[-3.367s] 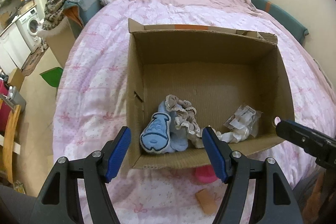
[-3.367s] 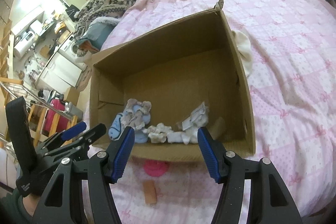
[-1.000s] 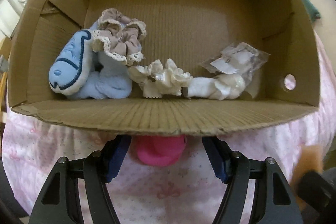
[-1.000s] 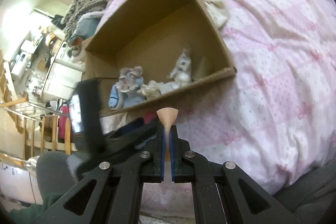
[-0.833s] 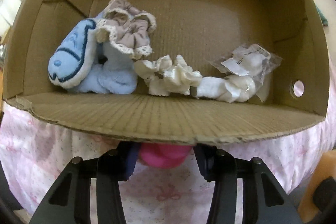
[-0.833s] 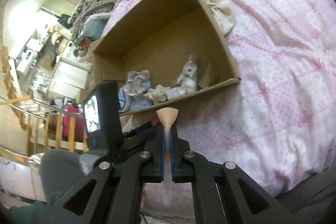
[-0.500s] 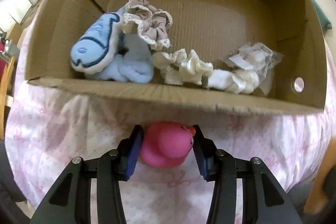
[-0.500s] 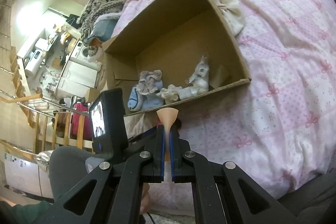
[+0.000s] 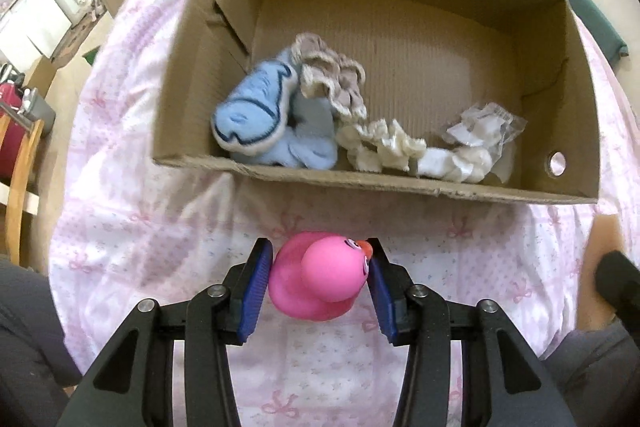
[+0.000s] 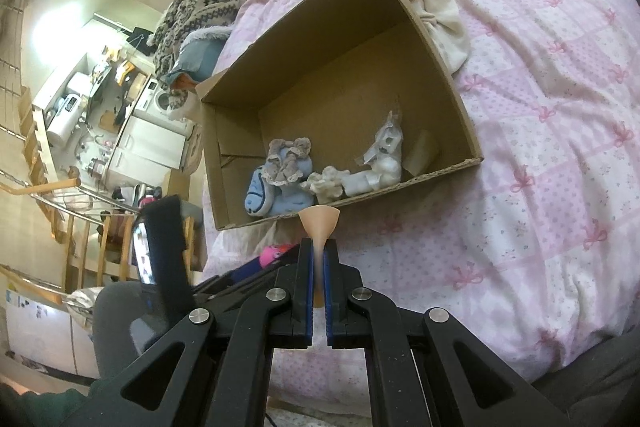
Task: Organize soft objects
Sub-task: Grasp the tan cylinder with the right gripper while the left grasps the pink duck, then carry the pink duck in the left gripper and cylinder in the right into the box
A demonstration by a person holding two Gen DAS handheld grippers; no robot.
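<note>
While the pink duck (image 9: 316, 281) was clamped upright in the left gripper (image 9: 318, 283), beak turned right, above the bedspread (image 9: 160, 227), the cardboard box (image 9: 372, 183) wall stood ahead; the right gripper (image 10: 319, 267) was pinched on a tan wedge (image 10: 319, 221).

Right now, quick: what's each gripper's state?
Left gripper: jaws shut on the pink rubber duck.
Right gripper: jaws shut on a thin peach sponge piece.

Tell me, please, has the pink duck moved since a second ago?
Yes. The pink duck, held by the left gripper, now sits farther below the cardboard box front wall.
</note>
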